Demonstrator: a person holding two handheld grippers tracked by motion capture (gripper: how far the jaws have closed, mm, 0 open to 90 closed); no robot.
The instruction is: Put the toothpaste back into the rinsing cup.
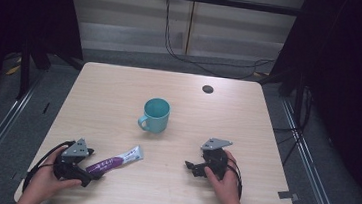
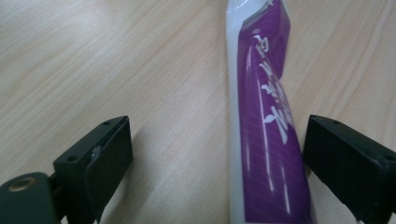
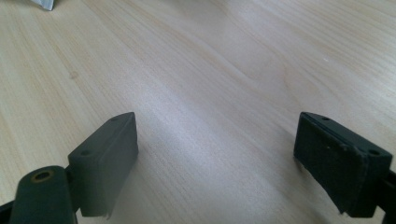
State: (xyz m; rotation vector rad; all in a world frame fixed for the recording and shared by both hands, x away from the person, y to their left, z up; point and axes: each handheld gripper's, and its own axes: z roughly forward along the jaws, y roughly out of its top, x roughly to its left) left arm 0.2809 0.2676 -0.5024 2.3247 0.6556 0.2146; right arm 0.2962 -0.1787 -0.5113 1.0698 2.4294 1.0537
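Tube (image 1: 114, 160), purple and white, lies flat at the table's (image 1: 119, 91) seven o'clock, between the left gripper's (image 1: 91, 166) wide jaws, beside one pad. Right gripper (image 1: 192, 165), at five o'clock, gapes wide over bare wood. Mug (image 1: 156, 114) stands upright at centre.

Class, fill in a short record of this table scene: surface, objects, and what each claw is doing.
surface: light wooden table
mug: teal mug, upright, mid-table, handle toward the left claw's side
packet: purple and white packet, lying flat
left claw: open, jaws astride the packet's near end, not closed on it
right claw: open over bare wood
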